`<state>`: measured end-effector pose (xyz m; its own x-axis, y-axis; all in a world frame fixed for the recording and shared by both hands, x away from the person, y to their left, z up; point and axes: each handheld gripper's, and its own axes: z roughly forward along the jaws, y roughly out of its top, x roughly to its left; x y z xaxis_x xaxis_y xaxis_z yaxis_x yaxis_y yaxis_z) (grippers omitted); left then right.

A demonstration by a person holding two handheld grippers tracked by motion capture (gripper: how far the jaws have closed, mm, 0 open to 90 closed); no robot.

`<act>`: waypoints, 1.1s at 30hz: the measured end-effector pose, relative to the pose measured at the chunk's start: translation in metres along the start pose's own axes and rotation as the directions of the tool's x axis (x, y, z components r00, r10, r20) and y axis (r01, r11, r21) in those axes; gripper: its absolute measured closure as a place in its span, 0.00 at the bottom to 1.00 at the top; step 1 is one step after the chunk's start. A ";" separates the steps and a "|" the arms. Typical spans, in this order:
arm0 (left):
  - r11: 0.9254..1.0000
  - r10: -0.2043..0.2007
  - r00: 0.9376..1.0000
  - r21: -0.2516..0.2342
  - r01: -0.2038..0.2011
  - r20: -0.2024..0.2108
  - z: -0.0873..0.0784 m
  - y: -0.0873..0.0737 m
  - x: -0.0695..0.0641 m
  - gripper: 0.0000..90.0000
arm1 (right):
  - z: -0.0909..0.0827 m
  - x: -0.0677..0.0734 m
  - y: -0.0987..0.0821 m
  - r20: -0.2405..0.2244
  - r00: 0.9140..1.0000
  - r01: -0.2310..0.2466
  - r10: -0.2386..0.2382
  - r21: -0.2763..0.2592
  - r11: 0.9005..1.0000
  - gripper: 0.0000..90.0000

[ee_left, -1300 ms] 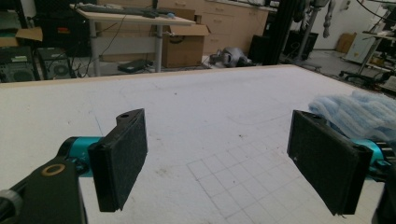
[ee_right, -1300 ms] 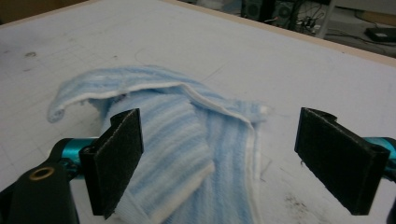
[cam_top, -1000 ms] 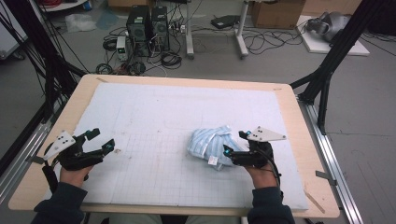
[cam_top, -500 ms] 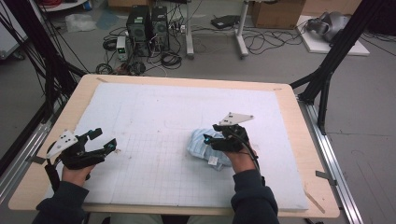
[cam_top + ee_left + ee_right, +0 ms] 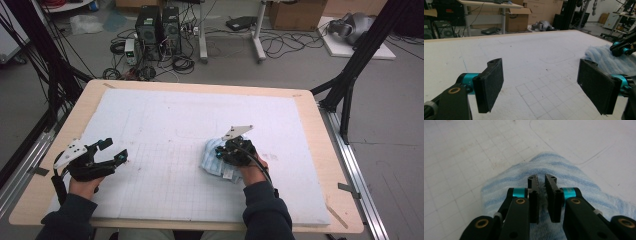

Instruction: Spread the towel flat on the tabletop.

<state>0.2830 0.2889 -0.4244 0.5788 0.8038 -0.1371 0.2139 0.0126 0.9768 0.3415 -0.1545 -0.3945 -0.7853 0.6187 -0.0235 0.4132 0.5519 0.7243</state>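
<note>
A crumpled light-blue striped cloth [image 5: 216,159] lies on the white mat [image 5: 175,125], right of the middle. My right gripper [image 5: 220,152] sits on top of it; its jaws have just been closing, and in the right gripper view they pinch a fold of the cloth [image 5: 554,167] between the pads, right gripper [image 5: 541,178] pointing down onto it. My left gripper [image 5: 116,150] hovers near the mat's front left with its jaws wide apart and nothing between them; in the left gripper view, left gripper [image 5: 540,80], the cloth [image 5: 606,58] lies far off to the right.
The mat covers a wooden table [image 5: 330,150] whose edge shows all round. Behind the table, computer towers [image 5: 160,22], cables and boxes stand on the floor. A black frame leg [image 5: 350,80] rises beside the table's right side.
My right gripper moved left from beside the cloth onto it, and its jaws closed on a fold. The left gripper stayed where it was, open.
</note>
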 end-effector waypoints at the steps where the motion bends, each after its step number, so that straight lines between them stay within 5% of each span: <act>1: 1.000 0.001 1.000 0.000 -0.001 -0.001 0.000 0.000 0.001 0.24 | -0.003 -0.001 0.000 -0.007 1.000 -0.013 0.013 -0.015 1.000 0.93; 7: 1.000 -0.004 1.000 -0.002 0.004 -0.009 -0.001 0.000 0.002 0.24 | -0.033 0.000 -0.006 -0.013 1.000 -0.029 0.028 -0.131 0.991 0.93; 14: 1.000 -0.005 1.000 0.000 0.005 -0.009 -0.001 0.000 0.003 0.24 | -0.078 -0.010 -0.037 0.061 0.993 -0.089 0.104 -0.205 0.975 0.93; 21: 1.000 -0.003 1.000 0.002 0.003 -0.007 0.001 0.000 0.002 0.24 | -0.109 -0.027 -0.076 0.141 0.969 -0.176 0.202 -0.178 0.968 0.93; 28: 1.000 -0.006 1.000 0.001 0.006 -0.009 0.001 0.000 0.002 0.24 | -0.119 -0.031 -0.119 0.241 0.937 -0.245 0.254 -0.069 0.967 0.93; 31: 1.000 -0.007 1.000 0.002 0.007 -0.010 0.001 -0.001 0.002 0.24 | -0.125 -0.033 -0.128 0.244 0.926 -0.269 0.290 -0.115 0.956 0.84; 33: 1.000 -0.007 1.000 -0.001 0.006 -0.011 0.002 0.000 0.002 0.24 | -0.130 -0.032 -0.123 0.233 0.929 -0.251 0.287 -0.171 0.953 0.74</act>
<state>0.2855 0.2895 -0.4254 0.5691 0.8100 -0.1417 0.2168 0.0185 0.9760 0.2561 -0.3149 -0.3932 -0.5036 0.8636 0.0249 0.5119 0.2751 0.8138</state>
